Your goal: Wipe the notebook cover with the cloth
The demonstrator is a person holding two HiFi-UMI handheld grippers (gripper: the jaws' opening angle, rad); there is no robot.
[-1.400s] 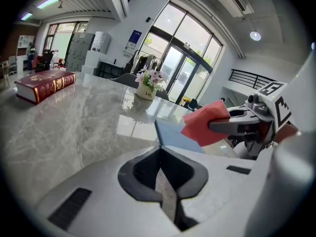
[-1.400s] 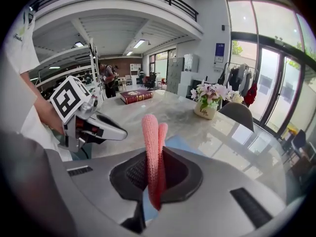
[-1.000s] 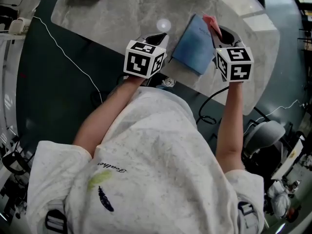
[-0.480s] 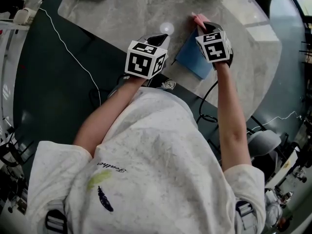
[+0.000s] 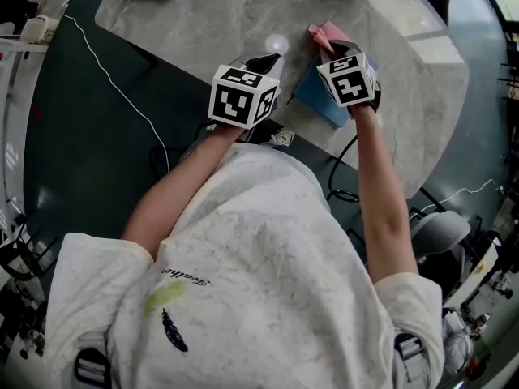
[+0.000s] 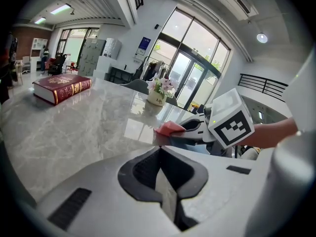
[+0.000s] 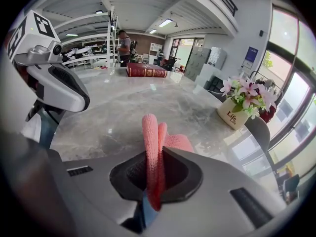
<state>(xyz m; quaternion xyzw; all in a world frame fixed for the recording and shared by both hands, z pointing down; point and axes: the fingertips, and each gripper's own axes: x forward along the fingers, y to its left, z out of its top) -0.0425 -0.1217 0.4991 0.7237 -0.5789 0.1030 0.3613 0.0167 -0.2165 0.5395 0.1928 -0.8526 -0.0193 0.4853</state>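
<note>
On the marble table (image 5: 203,31), near its front edge, the blue notebook (image 5: 319,98) lies flat, mostly covered by your right gripper (image 5: 328,45). That gripper's jaws are clamped on the pink cloth (image 7: 151,137), which sticks out folded past the tips at the notebook's far end. Your left gripper (image 6: 164,181) is just left of the notebook, its jaws pressed together with nothing between them. A red book (image 6: 61,87) rests well away on the table's far side, and a flower pot (image 7: 236,115) stands beyond the cloth
</note>
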